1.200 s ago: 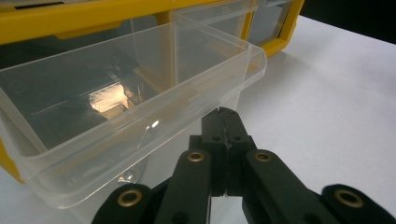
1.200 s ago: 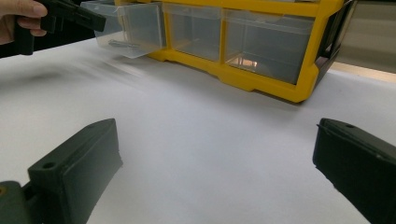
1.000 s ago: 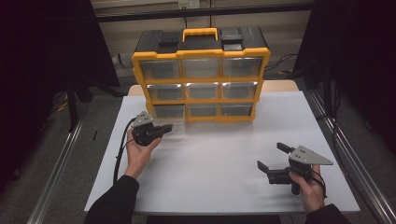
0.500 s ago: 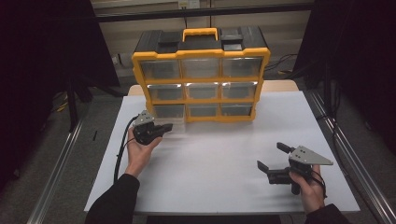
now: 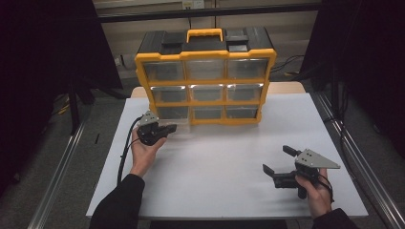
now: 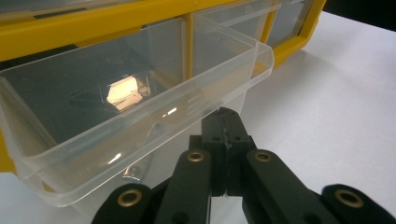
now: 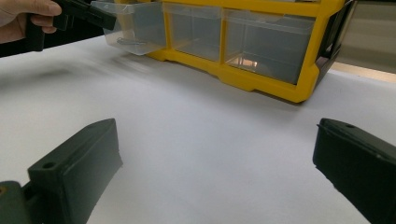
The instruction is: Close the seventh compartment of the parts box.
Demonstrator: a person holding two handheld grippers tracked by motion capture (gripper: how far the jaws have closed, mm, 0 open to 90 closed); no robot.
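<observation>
Drawer, clear plastic, juts from the yellow organizer; left gripper fingers closed beneath its lip, right gripper fingers spread.

Left gripper held forward in the left hand, fingers pressed together, right gripper low, fingers wide apart

A yellow-framed organizer with a black top and nine clear drawers in three rows is stood upright at the far edge of the white counter. Its bottom-left drawer is pulled partly out; a small metal piece, perhaps a screw, is seen inside.
</observation>
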